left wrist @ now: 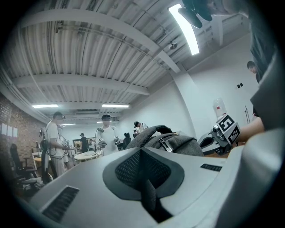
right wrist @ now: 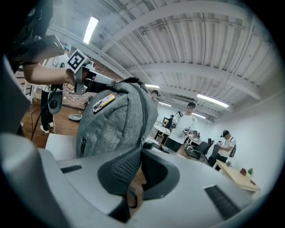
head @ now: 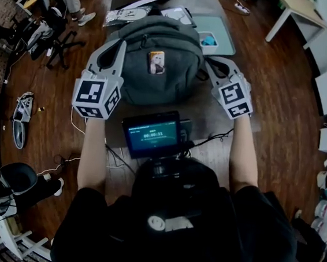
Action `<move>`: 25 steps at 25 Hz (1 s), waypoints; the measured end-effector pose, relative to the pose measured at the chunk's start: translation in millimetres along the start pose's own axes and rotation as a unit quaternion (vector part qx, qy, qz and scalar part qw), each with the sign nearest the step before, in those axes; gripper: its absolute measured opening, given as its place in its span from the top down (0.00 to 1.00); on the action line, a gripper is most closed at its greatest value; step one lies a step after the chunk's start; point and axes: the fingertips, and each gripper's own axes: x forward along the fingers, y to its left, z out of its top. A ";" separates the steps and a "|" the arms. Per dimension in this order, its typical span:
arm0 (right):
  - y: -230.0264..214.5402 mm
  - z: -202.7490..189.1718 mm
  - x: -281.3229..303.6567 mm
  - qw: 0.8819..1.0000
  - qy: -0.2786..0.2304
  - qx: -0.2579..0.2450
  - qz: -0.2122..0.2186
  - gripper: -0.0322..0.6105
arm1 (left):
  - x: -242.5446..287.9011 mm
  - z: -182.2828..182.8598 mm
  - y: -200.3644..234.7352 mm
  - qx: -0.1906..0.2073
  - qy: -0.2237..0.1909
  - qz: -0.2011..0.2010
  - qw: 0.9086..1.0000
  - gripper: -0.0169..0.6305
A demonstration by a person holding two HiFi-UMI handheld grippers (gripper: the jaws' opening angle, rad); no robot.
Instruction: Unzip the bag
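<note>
Item: grey bag (head: 174, 79), upright on the worktop (head: 225, 121) at 12 o'clock from the person, with a small picture card (head: 156, 62) on its front. No opened compartment is seen, so the unzipping is judged not yet begun. Left hand-held gripper (head: 119, 46): placed at 9 o'clock of the bag, close by its flank, contact not determinable; its jaws are brought together with nothing between them. Right hand-held gripper (head: 212, 63): placed at 3 o'clock of the bag, jaws likewise closed and empty. Zipper pull (left wrist: 165, 145): seen in the left gripper view near the crown, below the carry handle (left wrist: 156, 130). Handling note: the jaws are to be parted before the pull is approached, and the tab pinched flat across the pads. The bag is best steadied by the other gripper. The pull should be drawn along the track's curve, otherwise the bag is likely to be dragged or tipped.
</note>
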 end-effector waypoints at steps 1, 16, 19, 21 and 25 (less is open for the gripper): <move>1.5 -4.1 1.2 1.000 0.003 0.004 0.001 0.91 | 0.3 0.0 0.0 0.000 0.000 0.000 1.000 0.98; 15.5 -36.4 16.7 0.997 -0.017 0.073 -0.006 0.91 | 0.3 0.9 3.7 -0.005 -0.001 0.008 1.000 0.98; 21.0 -39.9 20.0 0.996 -0.021 0.081 -0.010 0.91 | -1.3 0.2 6.4 -0.007 -0.001 0.009 1.000 0.98; 24.3 -44.2 22.3 0.996 -0.021 0.088 -0.008 0.91 | -2.1 0.4 7.7 -0.008 -0.001 0.010 1.000 0.98; 29.6 -58.6 26.6 0.994 -0.015 0.104 -0.003 0.91 | -1.0 0.6 6.9 -0.011 0.000 0.008 1.000 0.98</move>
